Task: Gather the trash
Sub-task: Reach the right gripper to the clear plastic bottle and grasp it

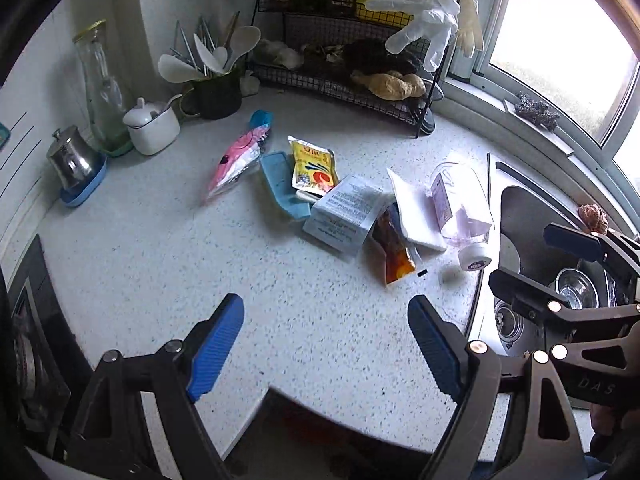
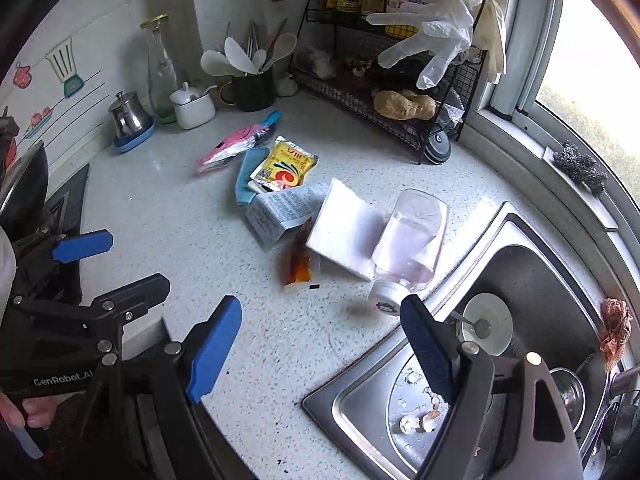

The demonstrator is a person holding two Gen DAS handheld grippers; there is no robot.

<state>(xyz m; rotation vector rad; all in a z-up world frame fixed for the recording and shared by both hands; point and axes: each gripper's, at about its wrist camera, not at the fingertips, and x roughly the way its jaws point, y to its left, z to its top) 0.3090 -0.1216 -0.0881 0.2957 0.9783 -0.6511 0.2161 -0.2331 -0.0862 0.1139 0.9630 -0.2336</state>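
Speckled white tabletop (image 1: 168, 256) carries trash strewn mid-surface toward sink (image 2: 532, 264) edge: pink wrapper (image 1: 236, 164), blue tray (image 1: 282, 184), yellow sachet (image 1: 312, 166), printed box (image 1: 346, 214), brown sauce packet (image 1: 394, 250), white pad (image 2: 346, 228), clear plastic bottle (image 2: 412, 248) lying at sink edge. Left gripper (image 1: 326, 346) jaws wide apart, empty, above near edge. Right gripper (image 2: 322, 346) jaws wide apart, empty, above sink corner.
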